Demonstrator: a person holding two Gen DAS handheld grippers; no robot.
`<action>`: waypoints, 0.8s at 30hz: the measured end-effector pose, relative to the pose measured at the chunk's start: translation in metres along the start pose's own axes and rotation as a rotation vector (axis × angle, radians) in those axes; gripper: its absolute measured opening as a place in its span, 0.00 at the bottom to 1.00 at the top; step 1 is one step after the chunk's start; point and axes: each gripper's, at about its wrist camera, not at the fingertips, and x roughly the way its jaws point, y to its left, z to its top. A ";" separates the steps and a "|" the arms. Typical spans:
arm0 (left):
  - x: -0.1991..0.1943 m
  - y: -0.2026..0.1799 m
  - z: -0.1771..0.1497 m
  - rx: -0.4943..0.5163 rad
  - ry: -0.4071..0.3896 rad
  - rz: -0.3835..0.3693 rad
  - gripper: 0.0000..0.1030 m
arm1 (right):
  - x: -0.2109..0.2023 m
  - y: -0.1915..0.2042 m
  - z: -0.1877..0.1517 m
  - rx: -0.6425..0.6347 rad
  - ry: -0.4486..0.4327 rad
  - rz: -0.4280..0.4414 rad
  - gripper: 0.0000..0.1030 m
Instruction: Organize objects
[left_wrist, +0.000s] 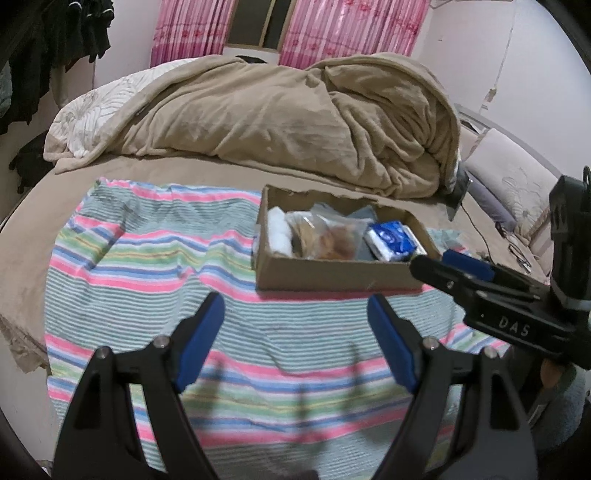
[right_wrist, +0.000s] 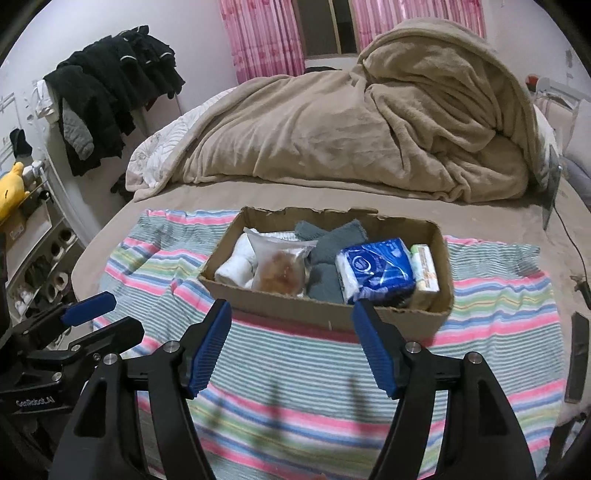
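Observation:
An open cardboard box (right_wrist: 388, 317) stands on a striped towel (right_wrist: 303, 373) on the bed. It holds a white rolled cloth (right_wrist: 236, 264), a clear bag of food (right_wrist: 279, 271), grey cloths (right_wrist: 327, 254), a blue tissue pack (right_wrist: 376, 269) and a small pale pack (right_wrist: 424, 269). The box also shows in the left wrist view (left_wrist: 332, 275). My right gripper (right_wrist: 291, 343) is open and empty, just in front of the box. My left gripper (left_wrist: 295, 339) is open and empty over the towel (left_wrist: 155, 280), left of and in front of the box. The right gripper shows at the right of the left wrist view (left_wrist: 447, 266).
A heaped beige blanket (right_wrist: 369, 136) fills the far half of the bed. Dark clothes (right_wrist: 110, 88) hang on the left wall above shelves (right_wrist: 40, 266). A cable (right_wrist: 572, 254) and dark flat objects (right_wrist: 578, 354) lie at the bed's right edge.

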 end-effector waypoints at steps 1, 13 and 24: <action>-0.003 -0.001 -0.001 0.002 -0.001 -0.001 0.79 | -0.003 0.000 -0.002 0.001 -0.001 -0.001 0.69; -0.034 -0.023 -0.018 0.033 -0.015 0.000 0.79 | -0.041 0.005 -0.022 -0.006 -0.026 -0.010 0.70; -0.053 -0.033 -0.037 0.055 -0.001 0.036 0.79 | -0.072 0.011 -0.038 -0.017 -0.057 -0.027 0.70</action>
